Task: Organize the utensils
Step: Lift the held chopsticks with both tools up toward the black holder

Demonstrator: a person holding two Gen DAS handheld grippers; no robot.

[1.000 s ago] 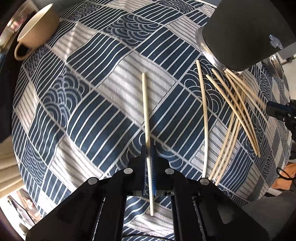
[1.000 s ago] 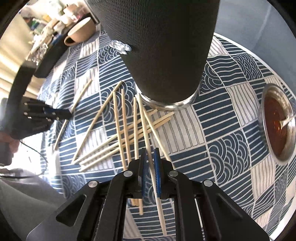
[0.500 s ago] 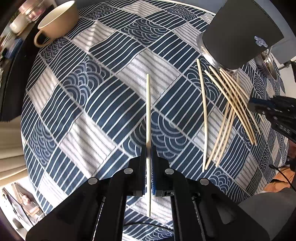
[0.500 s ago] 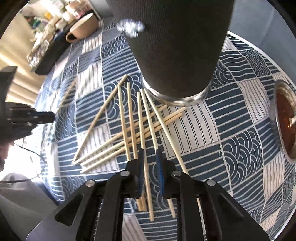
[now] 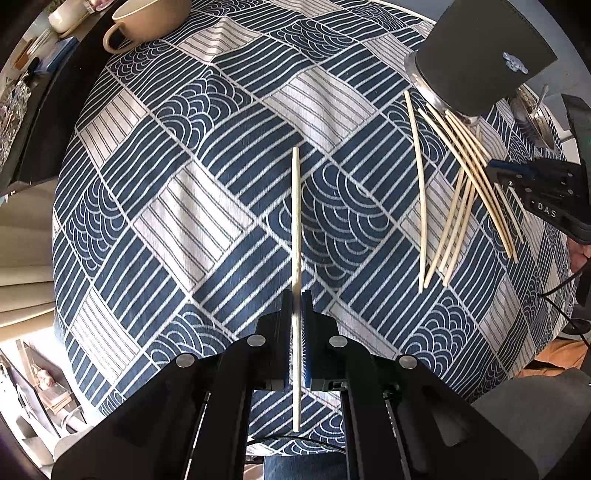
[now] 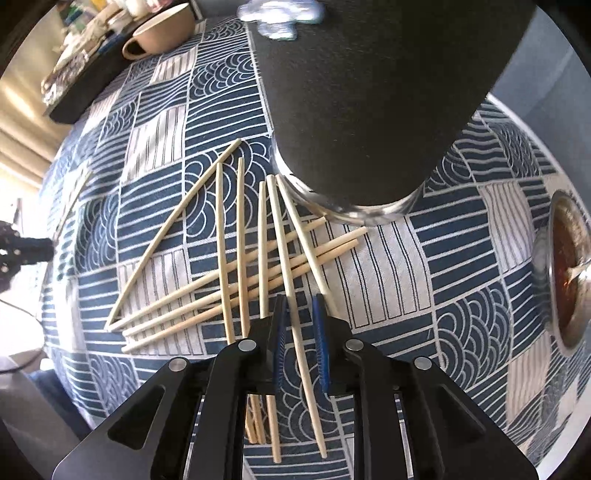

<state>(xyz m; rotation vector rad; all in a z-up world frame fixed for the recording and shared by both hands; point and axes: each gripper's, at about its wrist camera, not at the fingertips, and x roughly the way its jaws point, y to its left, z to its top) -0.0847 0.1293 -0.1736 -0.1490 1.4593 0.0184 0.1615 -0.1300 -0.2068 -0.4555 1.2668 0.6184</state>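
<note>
The left gripper [image 5: 296,299] points down at the blue and white cloth [image 5: 207,206], and its jaws are shut tight on one chopstick [image 5: 296,221]; the stick runs straight out past the tips of the jaws and also back between the black arms, so it is pinched near its middle; far off to the left of these jaws, at the top edge, sits a tan cup [image 5: 147,18]; to the right of the jaws lies a single stick on the cloth, and past it a heap of chopsticks [image 5: 469,184] that cross each other; the heap's far ends reach the foot of a tall dark holder [image 5: 480,55] with a shiny ring at its base; the other gripper shows at the right edge, right over the heap

In the right wrist view the right gripper [image 6: 300,314] hangs over the same heap; its jaws have just been closing a little, but they stand a bit apart, and one long stick [image 6: 295,295] lies on the cloth between the blue pads [image 6: 320,332] with a gap on each side, so nothing is pinched yet; left of the jaws more sticks fan out, some lying across the others; the dark holder stands just ahead of the jaws and fills the top of the view; far to the right of the jaws is a metal bowl [image 6: 554,280] with red sauce in it and a spoon [image 6: 576,271] resting inside
</note>
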